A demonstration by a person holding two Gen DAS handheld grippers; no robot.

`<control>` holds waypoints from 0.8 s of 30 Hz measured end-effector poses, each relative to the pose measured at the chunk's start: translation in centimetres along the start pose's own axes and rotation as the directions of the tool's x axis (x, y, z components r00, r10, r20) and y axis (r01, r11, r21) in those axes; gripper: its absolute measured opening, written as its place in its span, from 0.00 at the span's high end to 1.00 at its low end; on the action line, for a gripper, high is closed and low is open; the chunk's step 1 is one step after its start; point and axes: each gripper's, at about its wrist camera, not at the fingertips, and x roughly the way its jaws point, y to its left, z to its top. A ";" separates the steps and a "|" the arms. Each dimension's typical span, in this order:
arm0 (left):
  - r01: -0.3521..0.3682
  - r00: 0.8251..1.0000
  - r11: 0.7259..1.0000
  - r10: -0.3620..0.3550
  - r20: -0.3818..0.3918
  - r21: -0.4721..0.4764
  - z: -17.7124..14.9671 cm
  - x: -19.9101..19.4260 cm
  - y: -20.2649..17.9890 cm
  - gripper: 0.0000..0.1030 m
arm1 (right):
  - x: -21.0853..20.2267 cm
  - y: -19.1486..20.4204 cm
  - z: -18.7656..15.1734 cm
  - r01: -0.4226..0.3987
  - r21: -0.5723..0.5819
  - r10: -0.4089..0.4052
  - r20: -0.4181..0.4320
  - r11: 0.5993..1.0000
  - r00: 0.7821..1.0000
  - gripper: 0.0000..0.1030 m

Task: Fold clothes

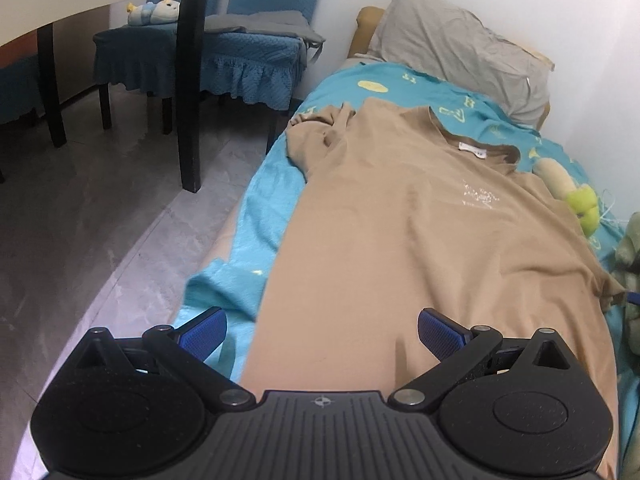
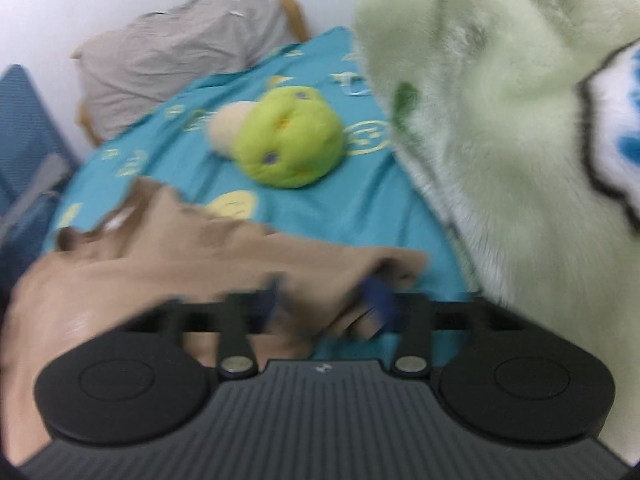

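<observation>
Beside bare floor (image 1: pixel 100 220), tan shirt (image 1: pixel 400 240) near bed edge (image 1: pixel 224 276)

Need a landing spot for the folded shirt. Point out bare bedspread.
Free: the teal bedspread strip between the tan T-shirt and the floor-side edge, and a patch between collar and grey pillow. Crowded: wall side, with the green plush toy and fluffy blanket.

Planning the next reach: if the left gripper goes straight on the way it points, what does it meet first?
Most likely the tan T-shirt spread on the bed: the left gripper, jaws open, points down at its lower body. Depth is unclear.
</observation>
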 end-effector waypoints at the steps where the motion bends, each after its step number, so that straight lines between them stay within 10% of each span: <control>1: -0.002 1.000 1.000 0.002 -0.004 -0.006 -0.1 -0.3 0.4 0.00 | -1.2 0.3 -0.2 -0.025 0.002 0.025 -0.002 1.000 1.000 0.20; 10: -0.003 0.990 0.999 -0.002 -0.138 -0.036 -1.8 -2.8 3.8 0.02 | -13.3 2.7 -6.1 -0.245 0.135 0.265 -0.157 0.960 0.952 0.20; 17: -0.029 0.957 0.999 0.033 -0.287 0.018 -4.2 -4.5 3.3 0.08 | -14.1 1.1 -12.7 -0.062 0.108 0.098 -0.369 0.992 0.924 0.19; 24: -0.020 0.934 0.997 0.047 -0.354 0.080 -5.4 -6.6 2.1 0.11 | -14.2 5.8 -14.2 -0.090 -0.230 -0.013 -0.410 0.969 0.912 0.21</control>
